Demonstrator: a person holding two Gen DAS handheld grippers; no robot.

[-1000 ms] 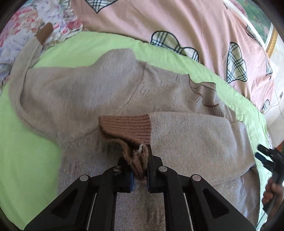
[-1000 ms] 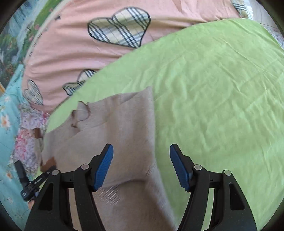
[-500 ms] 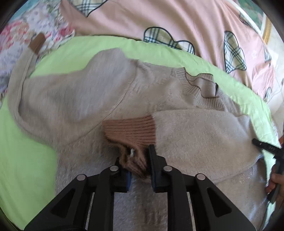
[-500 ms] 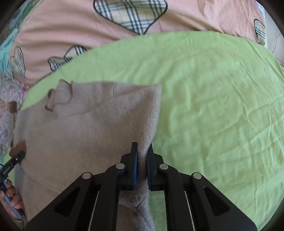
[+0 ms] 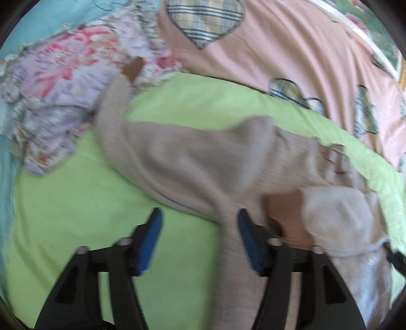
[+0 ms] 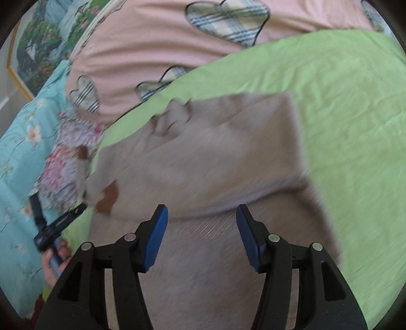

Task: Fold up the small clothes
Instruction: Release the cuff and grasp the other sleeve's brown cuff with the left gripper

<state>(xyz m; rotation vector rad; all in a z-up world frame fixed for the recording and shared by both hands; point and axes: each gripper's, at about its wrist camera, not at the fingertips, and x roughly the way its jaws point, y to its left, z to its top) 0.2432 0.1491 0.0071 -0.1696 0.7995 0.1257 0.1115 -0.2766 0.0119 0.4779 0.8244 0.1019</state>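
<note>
A green sheet (image 5: pixel 76 203) is spread over the bed. Behind it a pink cover (image 5: pixel 291 50) printed with plaid hearts (image 6: pixel 228 20) is seen — bunched in folds. A floral cloth (image 5: pixel 63 76) is heaped at the sheet's edge, a teal flowered fabric (image 6: pixel 17 152) lies beside it, and a framed picture (image 6: pixel 33 50) is hung beyond.

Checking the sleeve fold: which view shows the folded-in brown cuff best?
The left wrist view: the brown cuff lies large on the sweater, just beyond the jaws. The right wrist view shows it small and blurred near the left edge.
</note>
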